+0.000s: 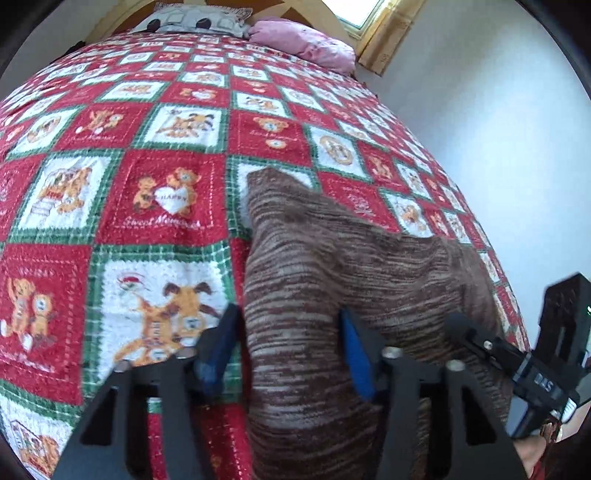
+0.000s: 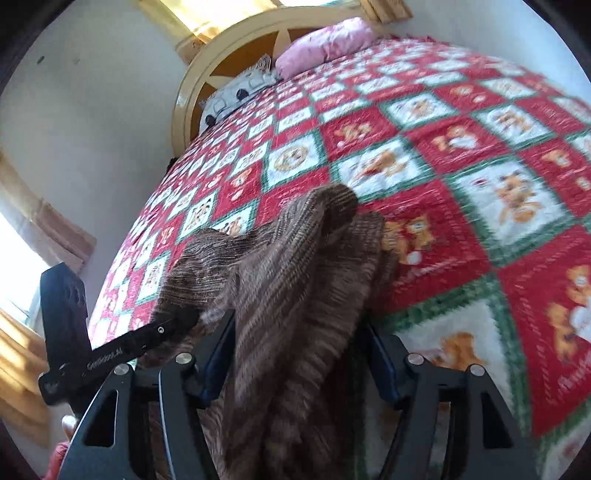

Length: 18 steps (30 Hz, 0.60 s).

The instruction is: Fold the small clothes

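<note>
A brown and white striped knit garment (image 1: pixel 332 280) lies on the quilted bed near its front edge. My left gripper (image 1: pixel 288 343) has its jaws wide apart with the garment's near edge between them. In the right wrist view the same garment (image 2: pixel 295 280) is bunched and raised in a fold. My right gripper (image 2: pixel 299 350) also stands wide apart around the cloth, its blue pads (image 2: pixel 218 354) not pressed together. The right gripper (image 1: pixel 517 354) shows at the garment's right edge in the left wrist view. The left gripper (image 2: pixel 147 336) shows at its left edge in the right wrist view.
The bed carries a red, green and white teddy-bear quilt (image 1: pixel 166 203). A pink pillow (image 1: pixel 306 42) and a grey patterned pillow (image 1: pixel 195 20) lie at the headboard (image 2: pixel 229 55). A white wall (image 1: pixel 498 110) runs beside the bed, with windows behind.
</note>
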Tool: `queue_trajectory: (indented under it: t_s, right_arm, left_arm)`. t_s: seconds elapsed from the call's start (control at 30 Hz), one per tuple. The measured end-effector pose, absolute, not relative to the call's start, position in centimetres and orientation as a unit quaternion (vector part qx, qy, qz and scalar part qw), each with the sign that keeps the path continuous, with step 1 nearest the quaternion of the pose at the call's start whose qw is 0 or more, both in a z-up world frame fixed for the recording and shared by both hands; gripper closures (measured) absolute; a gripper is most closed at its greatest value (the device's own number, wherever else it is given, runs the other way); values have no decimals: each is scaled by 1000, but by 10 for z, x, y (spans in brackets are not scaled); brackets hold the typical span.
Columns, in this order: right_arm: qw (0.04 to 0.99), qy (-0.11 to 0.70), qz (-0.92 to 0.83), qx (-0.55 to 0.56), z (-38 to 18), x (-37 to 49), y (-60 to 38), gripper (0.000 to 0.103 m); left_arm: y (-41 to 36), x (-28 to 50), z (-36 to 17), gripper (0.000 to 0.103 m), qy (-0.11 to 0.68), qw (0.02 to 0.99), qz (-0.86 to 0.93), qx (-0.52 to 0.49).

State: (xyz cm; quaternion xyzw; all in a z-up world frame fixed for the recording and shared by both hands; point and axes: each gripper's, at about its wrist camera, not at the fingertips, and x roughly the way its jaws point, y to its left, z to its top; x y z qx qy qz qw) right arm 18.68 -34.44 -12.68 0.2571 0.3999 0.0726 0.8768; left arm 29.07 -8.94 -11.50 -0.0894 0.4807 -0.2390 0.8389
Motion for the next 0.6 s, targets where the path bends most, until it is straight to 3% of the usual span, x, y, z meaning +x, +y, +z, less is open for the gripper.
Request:
queue_trajectory:
  t_s: [0.07, 0.13, 0.23, 0.6]
  right_arm:
    - [881, 399, 77, 243, -125, 190, -339, 64]
    - [885, 398, 75, 227, -121, 189, -331, 72]
    - [910, 369, 59, 179, -105, 174, -315, 74]
    - [950, 271, 72, 139, -22, 110, -262, 75]
  left_arm:
    - [-90, 286, -111, 62, 466, 849, -237, -73]
    - [-88, 281, -108, 69, 451, 859, -233, -71]
    - [-79, 270, -97, 80, 424, 869, -239, -93]
    - [-22, 212, -32, 81, 335, 893, -259, -150]
